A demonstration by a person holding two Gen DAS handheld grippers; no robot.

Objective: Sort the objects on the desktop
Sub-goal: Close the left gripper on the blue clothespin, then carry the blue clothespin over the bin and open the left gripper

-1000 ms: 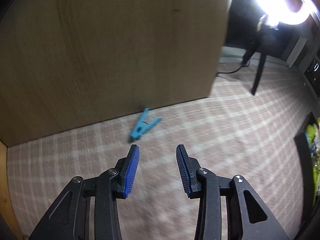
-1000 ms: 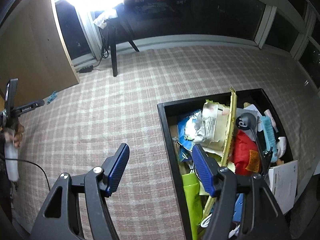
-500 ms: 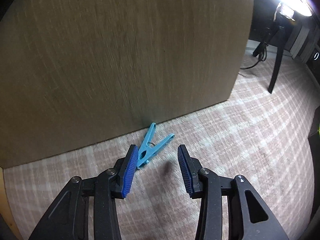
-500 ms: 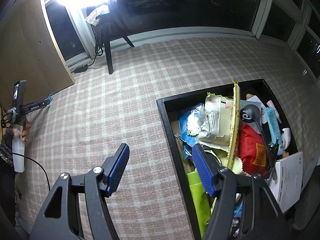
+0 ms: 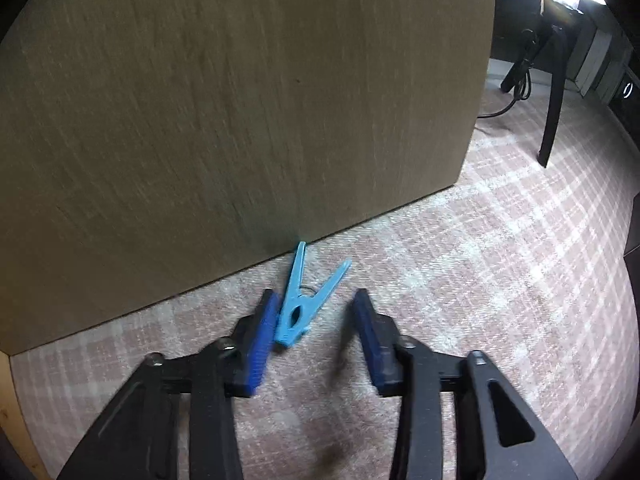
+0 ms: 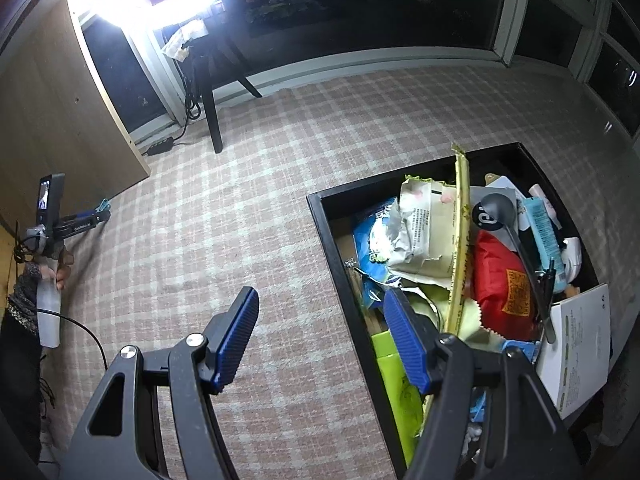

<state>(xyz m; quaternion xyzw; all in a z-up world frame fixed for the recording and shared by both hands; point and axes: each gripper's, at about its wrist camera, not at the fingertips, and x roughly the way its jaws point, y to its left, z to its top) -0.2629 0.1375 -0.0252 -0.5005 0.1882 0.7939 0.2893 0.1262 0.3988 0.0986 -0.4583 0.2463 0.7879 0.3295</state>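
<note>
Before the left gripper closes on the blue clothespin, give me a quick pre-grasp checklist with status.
1. Light blue plastic clothespin between the left gripper fingers: ok, though off-centre, close to the left finger.
2. Pads pressing on it: not ok; the jaws have just been closing, a gap remains on the right side.
3. Room beside the upright wooden panel: cannot tell; one clothespin leg reaches its base.
4. Right gripper free: ok, open and empty.
5. Black storage box has room: cannot tell; it looks crowded.
</note>
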